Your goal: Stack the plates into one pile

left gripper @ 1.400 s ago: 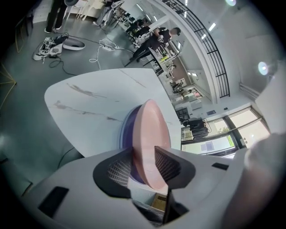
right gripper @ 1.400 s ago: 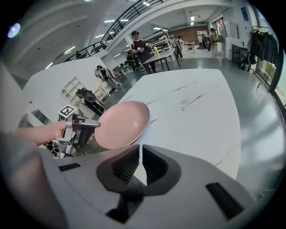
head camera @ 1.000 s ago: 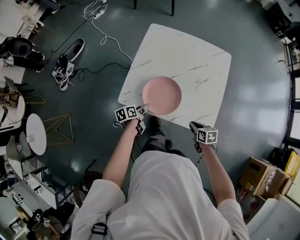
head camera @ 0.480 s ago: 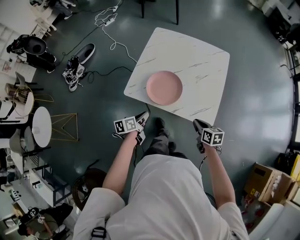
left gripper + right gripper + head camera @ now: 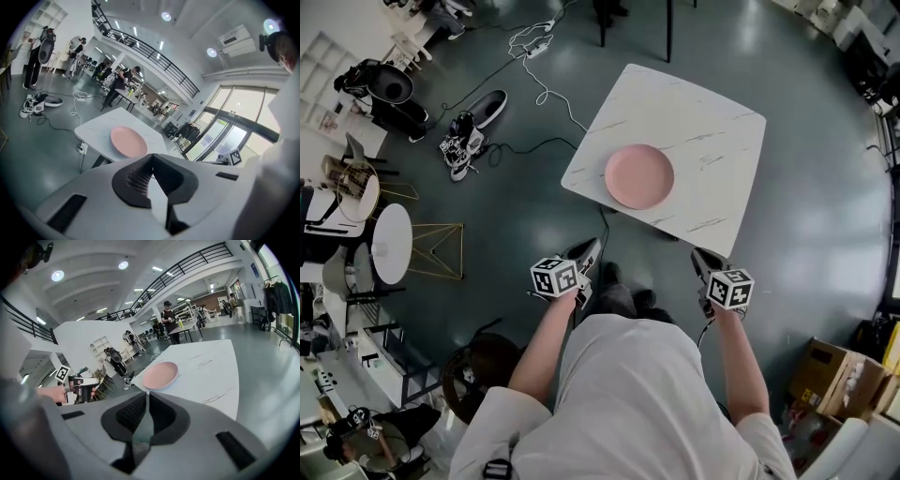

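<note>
A pile of pink plates (image 5: 639,176) rests on the white marble table (image 5: 712,131), near its front edge. Both grippers hang over the floor, short of the table and apart from the plates. My left gripper (image 5: 591,249) has just been closing and is now shut with nothing between its jaws. My right gripper (image 5: 698,255) is also shut and holds nothing. The left gripper view looks over the left gripper (image 5: 151,157) to the plates (image 5: 127,142) ahead. The right gripper view shows the right gripper (image 5: 147,394) with the plates (image 5: 160,375) beyond.
Cables (image 5: 539,89) and shoes (image 5: 473,127) lie on the dark floor left of the table. A round white side table (image 5: 392,244) stands far left, and cardboard boxes (image 5: 839,375) sit at the lower right. Chair legs (image 5: 636,23) stand behind the table. People stand far off.
Both grippers have drawn back from the table's front edge toward the person's body. The left one was at the plate's rim and is now well clear. The plates have not moved.
</note>
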### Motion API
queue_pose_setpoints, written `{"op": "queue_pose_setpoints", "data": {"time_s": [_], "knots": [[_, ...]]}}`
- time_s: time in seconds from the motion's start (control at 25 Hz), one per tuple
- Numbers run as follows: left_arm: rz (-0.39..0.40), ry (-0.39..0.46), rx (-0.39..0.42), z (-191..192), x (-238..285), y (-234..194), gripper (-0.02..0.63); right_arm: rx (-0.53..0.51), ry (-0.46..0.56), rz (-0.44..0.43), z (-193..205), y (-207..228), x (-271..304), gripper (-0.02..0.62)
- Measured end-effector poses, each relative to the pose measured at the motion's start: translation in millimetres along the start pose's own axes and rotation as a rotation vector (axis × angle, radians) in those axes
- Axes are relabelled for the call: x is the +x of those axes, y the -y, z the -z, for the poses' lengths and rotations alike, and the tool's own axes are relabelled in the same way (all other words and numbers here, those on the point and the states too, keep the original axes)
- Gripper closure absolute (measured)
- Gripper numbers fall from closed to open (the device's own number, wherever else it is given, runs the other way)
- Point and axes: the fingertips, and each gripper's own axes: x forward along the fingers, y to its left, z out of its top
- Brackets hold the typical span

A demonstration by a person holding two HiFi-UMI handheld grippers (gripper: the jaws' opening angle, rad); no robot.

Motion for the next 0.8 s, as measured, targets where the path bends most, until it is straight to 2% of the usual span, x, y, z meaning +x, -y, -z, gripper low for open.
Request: {"op": "queue_pose_setpoints", "data": {"time_s": [0.16, 0.28, 0.48, 0.8], "knots": [[0.015, -0.011, 0.058, -7.8, -15.4, 6.2, 0.592, -0.048, 0.041, 0.025, -11.4, -7.8, -7.8, 0.558], [0.046, -0.007, 0.083, -26.4, -26.1, 16.3, 0.592, -0.053, 0.111, 0.032, -32.5, -16.0, -14.5, 0.558], [0.063, -0.003, 0.169, -51.6, -41.6, 19.0, 0.592, -0.052, 0.224, 0.035, -63.2, -35.2, -26.8, 0.561], [0.09, 0.009, 0.214, -78.9, -44.5, 22.4, 0.592, -0.086, 0.25, 0.052, -82.3, -45.7, -32.0, 0.565]]}}
